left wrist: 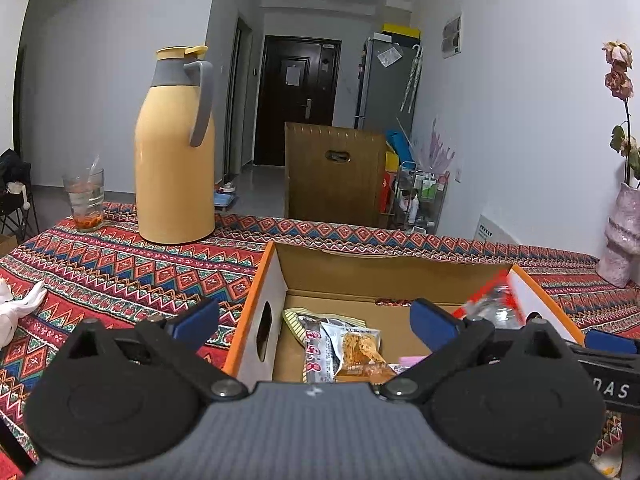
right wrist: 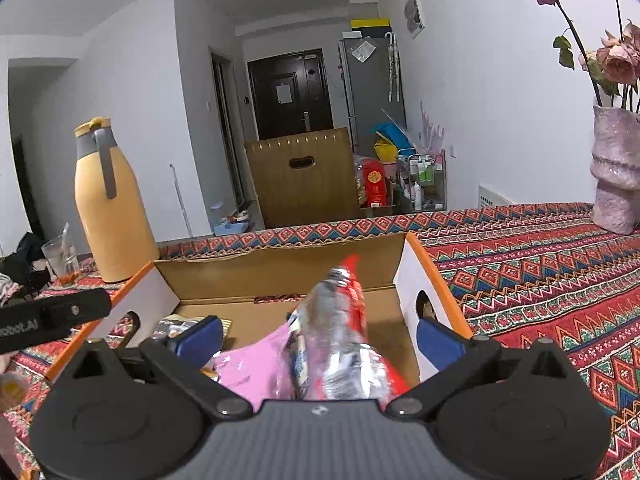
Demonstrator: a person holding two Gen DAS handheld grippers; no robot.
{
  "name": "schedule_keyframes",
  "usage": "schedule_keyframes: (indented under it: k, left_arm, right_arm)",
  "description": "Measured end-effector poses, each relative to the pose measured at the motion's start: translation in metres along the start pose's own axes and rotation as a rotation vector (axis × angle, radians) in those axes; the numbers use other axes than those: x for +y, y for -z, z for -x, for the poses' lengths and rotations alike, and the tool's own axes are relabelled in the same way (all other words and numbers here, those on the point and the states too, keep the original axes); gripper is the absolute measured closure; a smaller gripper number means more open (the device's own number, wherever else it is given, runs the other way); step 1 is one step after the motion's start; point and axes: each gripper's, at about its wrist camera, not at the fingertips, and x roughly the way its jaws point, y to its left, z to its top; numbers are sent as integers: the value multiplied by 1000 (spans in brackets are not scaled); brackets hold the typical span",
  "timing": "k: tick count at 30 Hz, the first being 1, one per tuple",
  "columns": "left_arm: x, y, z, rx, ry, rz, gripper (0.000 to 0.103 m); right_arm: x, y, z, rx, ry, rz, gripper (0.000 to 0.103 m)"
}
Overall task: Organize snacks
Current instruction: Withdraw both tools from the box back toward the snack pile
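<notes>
An open cardboard box with orange rims (left wrist: 256,280) (right wrist: 424,256) sits on the patterned tablecloth. Inside lie several snack packets (left wrist: 352,348). My left gripper (left wrist: 316,320) is open and empty, above the box's left near side. My right gripper (right wrist: 320,336) is open above the box. A red and silver snack bag (right wrist: 344,332) lies between its fingers over a pink packet (right wrist: 252,368); neither pad touches it. The same bag shows blurred in the left wrist view (left wrist: 492,300), by the box's right wall.
A tall yellow thermos (left wrist: 176,152) and a glass with a straw (left wrist: 85,200) stand on the table at the far left. A pink vase with dried flowers (right wrist: 616,176) stands at the far right. A brown wooden crate (left wrist: 332,172) stands beyond the table.
</notes>
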Motion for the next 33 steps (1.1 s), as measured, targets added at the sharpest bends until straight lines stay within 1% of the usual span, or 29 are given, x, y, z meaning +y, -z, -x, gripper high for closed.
schedule_keyframes:
  k: [10, 20, 24, 29, 33]
  left_arm:
    - [2, 2, 1, 3, -10, 17, 0]
    - [-5, -2, 5, 1, -5, -3, 0]
    - [-6, -11, 12, 6, 8, 11, 0]
    - [-6, -16, 28, -19, 3, -11, 0]
    - [1, -17, 40, -13, 3, -11, 0]
  right_arm:
    - [1, 1, 5, -3, 5, 7, 0]
    - [1, -4, 9, -16, 9, 13, 0]
    - [5, -11, 17, -32, 13, 35, 0]
    - [6, -18, 29, -46, 16, 41, 0]
    - [5, -21, 45, -58, 20, 61, 0]
